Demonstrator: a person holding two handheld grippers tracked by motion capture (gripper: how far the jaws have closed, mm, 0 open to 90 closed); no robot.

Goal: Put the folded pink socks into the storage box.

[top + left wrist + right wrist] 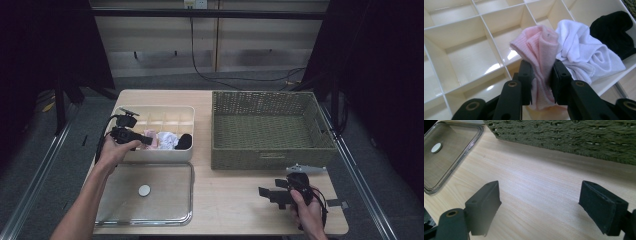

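Pink sock: a rolled pink sock, standing upright in a front-row cell of the divided box, pinched low on its roll between the two black jaws.
Left gripper: jaws drawn narrow and pressing on the pink sock from both sides; in the high view it hangs over the box's near left part. The low hold likely keeps the roll from unwinding.
Step in hand: as I judge it, the sock is either being set into its cell or taken out; which of the two cannot be told.
Divided box: cream plastic organiser with a grid of small cells, on the left half of the bench. Most cells are bare.
White sock: crumpled bundle just beside the pink one, touching it, in the next cell along the front row.
Black sock: dark bundle in the cell beyond the white one, at the row's end.
Clear lid: transparent lid lying flat in front of the box, with a small white disc on it; set aside, probably so the cells are reachable.
Wicker basket: green woven basket to the right of the box, nothing visible inside.
Right gripper: jaws wide apart, holding nothing, low over bare bench near the basket's front wall, seemingly waiting.
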